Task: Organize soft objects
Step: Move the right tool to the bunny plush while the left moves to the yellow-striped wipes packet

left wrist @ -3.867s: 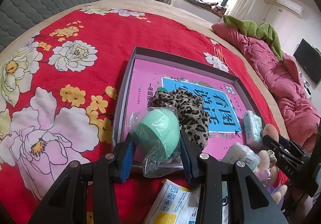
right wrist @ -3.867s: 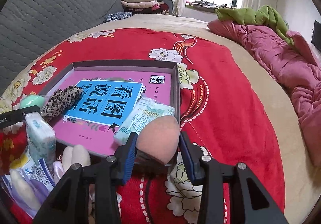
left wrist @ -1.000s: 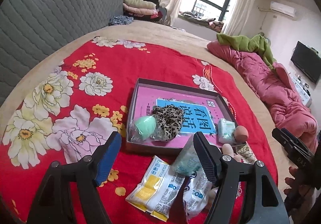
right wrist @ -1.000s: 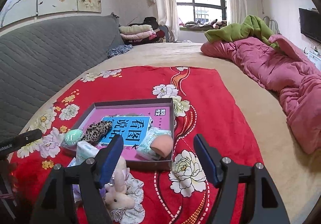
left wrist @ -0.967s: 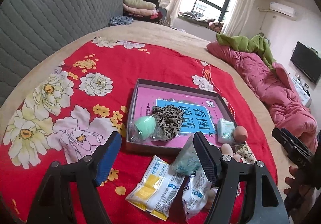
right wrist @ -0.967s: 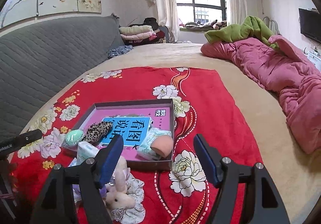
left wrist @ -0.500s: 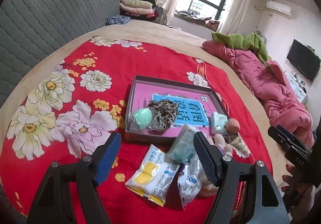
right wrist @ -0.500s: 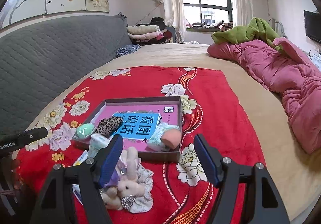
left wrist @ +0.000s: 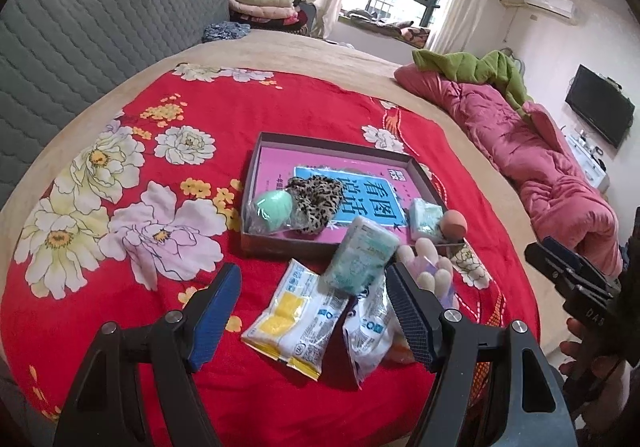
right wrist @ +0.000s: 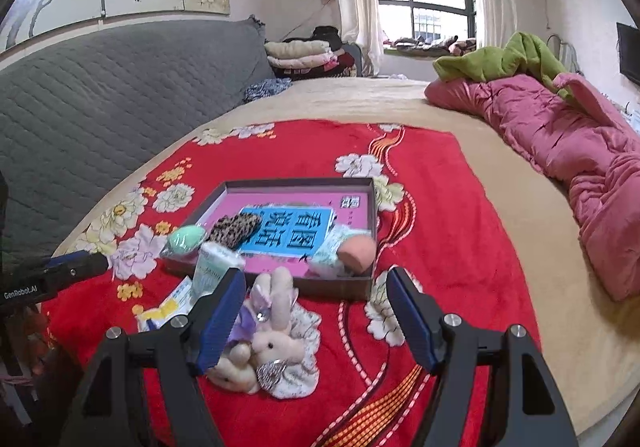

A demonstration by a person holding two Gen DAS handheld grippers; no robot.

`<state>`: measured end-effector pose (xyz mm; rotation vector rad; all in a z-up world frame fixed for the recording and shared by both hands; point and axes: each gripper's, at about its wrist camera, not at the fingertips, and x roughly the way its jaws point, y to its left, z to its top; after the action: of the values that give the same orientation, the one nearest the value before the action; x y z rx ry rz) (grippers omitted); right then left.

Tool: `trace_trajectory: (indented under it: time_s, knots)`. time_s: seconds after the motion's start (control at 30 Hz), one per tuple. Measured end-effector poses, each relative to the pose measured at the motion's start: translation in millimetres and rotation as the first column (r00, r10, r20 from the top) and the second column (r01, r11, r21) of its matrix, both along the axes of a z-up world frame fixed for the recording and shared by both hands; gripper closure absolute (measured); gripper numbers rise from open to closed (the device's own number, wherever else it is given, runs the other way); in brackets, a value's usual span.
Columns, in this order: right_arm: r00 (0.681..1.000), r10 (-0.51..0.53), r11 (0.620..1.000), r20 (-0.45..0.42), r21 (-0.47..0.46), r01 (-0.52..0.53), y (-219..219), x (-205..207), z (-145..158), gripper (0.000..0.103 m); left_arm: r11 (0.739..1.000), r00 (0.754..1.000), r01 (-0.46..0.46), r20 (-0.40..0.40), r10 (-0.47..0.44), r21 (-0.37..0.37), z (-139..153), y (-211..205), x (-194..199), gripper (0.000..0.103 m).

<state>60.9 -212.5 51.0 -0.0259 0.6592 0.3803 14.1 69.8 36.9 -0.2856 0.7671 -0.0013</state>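
Note:
A dark shallow box with a pink and blue book inside lies on the red flowered blanket. In it rest a mint-green sponge in plastic, a leopard scrunchie, a small tissue pack and a peach sponge. In front of the box lie a green tissue pack, two wipe packets and a plush rabbit. My left gripper is open above the packets. My right gripper is open above the rabbit. Both hold nothing.
A grey quilted headboard runs along the left. A pink quilt with a green blanket lies along the bed's right side. Folded bedding is stacked at the far end. Bare beige sheet lies right of the red blanket.
Both grippers have drawn back from the box, so it looks smaller and farther. More of the packets and the rabbit show in front. Both stay open and empty.

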Motion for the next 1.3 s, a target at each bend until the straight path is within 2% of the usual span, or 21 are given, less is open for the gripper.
trace_trajectory:
  time_s: [0.47, 0.93, 1.1, 1.3]
  knots:
    - [0.995, 0.096, 0.994, -0.04, -0.044, -0.098, 24.6, -20.7, -18.9, 0.03, 0.999, 0.998, 0.027, -0.049, -0.026, 0.025, -10.0, -8.4, -8.5, 0.027]
    - [0.983, 0.173, 0.982, -0.057, -0.068, -0.177, 48.7, -32.2, -29.2, 0.03, 0.997, 0.989, 0.046, -0.142, -0.036, 0.069, -38.3, -7.8, -10.3, 0.027]
    - [0.978, 0.198, 0.976, -0.065, -0.079, -0.202, 55.1, -34.8, -34.3, 0.03, 0.991, 0.985, 0.056, -0.169, -0.035, 0.123, -52.4, -10.1, -8.2, 0.027]
    - [0.977, 0.2, 0.976, -0.078, -0.076, -0.205, 56.3, -33.6, -39.6, 0.03, 0.992, 0.978, 0.07, -0.205, -0.046, 0.109, -66.5, -9.2, -3.9, 0.027]
